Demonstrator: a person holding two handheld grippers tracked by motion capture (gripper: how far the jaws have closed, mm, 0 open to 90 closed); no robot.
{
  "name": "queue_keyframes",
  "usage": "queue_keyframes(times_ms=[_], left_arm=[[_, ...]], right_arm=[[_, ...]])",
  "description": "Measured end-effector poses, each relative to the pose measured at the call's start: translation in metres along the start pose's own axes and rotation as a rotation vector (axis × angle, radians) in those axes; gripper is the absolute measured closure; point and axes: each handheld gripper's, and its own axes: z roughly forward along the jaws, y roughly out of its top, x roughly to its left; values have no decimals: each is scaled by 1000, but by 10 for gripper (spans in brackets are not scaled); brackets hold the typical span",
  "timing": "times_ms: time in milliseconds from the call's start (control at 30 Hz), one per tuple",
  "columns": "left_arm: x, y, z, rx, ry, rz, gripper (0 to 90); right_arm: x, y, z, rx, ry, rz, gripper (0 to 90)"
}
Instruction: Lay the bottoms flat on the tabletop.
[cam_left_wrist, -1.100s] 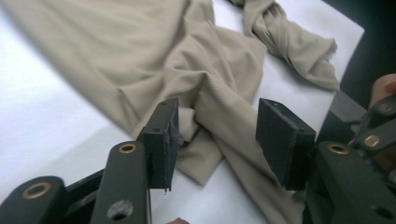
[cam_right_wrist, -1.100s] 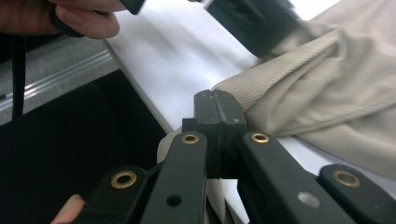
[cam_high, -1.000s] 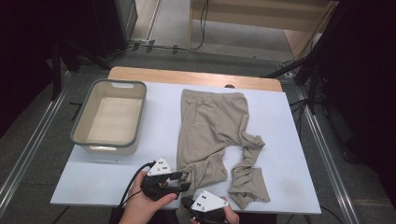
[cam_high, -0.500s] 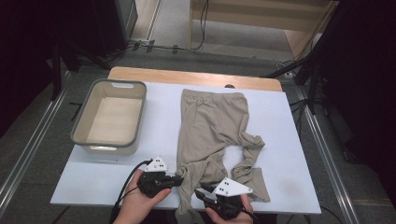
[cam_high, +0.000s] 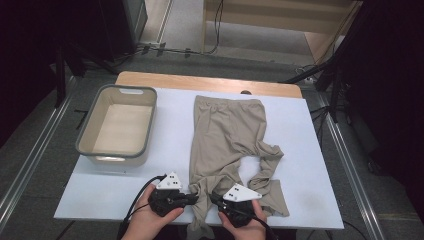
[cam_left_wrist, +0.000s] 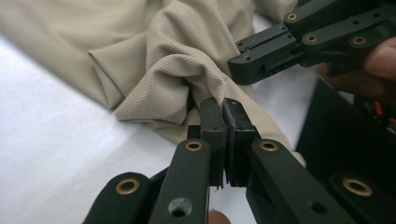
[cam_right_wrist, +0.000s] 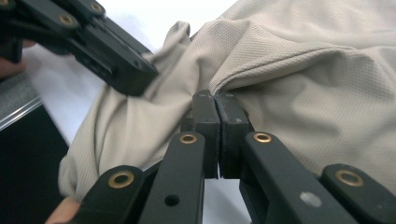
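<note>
A pair of beige trousers (cam_high: 227, 130) lies lengthwise on the white table (cam_high: 310, 150), waistband at the far end and one leg crumpled to the right. At the near edge both grippers pinch the lower part of the left leg from opposite sides. My left gripper (cam_high: 194, 199) is shut on a fold of the cloth (cam_left_wrist: 154, 56), its jaws (cam_left_wrist: 225, 112) pressed together on it. My right gripper (cam_high: 215, 200) has just closed and is shut on a ridge of the same fabric (cam_right_wrist: 317, 70), jaws (cam_right_wrist: 218, 105) together. The two grippers' tips sit a few centimetres apart.
A grey-rimmed, cream plastic tub (cam_high: 85, 147) stands on the left part of the table. A wooden strip (cam_high: 150, 79) runs along the far edge. Metal rails and dark floor flank the table; bare white surface lies between tub and trousers and at the right.
The right gripper has moved rightward and a little away from the person, from below the left gripper to the other side of the trouser leg. The left hand stayed put.
</note>
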Motion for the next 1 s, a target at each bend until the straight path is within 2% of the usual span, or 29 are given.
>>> queue_keyframes(times_ms=[133, 267, 367, 467, 567, 633, 700, 767, 833, 900, 933, 1000], left_arm=[[-10, -6, -5, -6, -27, 19, 883], [-20, -9, -8, -5, -42, 39, 883], [-27, -7, -13, -40, -101, 44, 883], [-36, -3, -19, -73, -143, 93, 883], [-36, -2, -18, -65, -126, 106, 883], [-31, -4, -17, -42, -94, 103, 885], [-27, -6, -17, -12, -55, 131, 888], [-26, -6, -19, -7, -80, 131, 888], [-27, -6, -19, 4, -87, 144, 887], [-28, -7, -18, -2, -112, 148, 887], [-29, -7, -18, 4, -130, 167, 887], [-32, -8, -17, 16, -192, 196, 882]], right_arm=[[-4, -8, -24, 2, 6, -24, 872], [-9, -10, -53, -21, 4, -16, 872], [-14, -8, -73, -55, -10, -6, 872], [-17, -8, -92, -87, -6, -14, 872], [-18, -10, -106, -98, -20, -31, 871], [-23, -12, -109, -96, -15, -30, 871], [-29, -14, -107, -89, -12, -15, 871], [-31, -15, -102, -82, 15, -9, 871], [-30, -15, -95, -66, 10, -23, 868], [-30, -17, -88, -52, 0, -25, 866], [-32, -18, -87, -45, 4, -19, 865], [-33, -20, -85, -33, 14, -15, 839]])
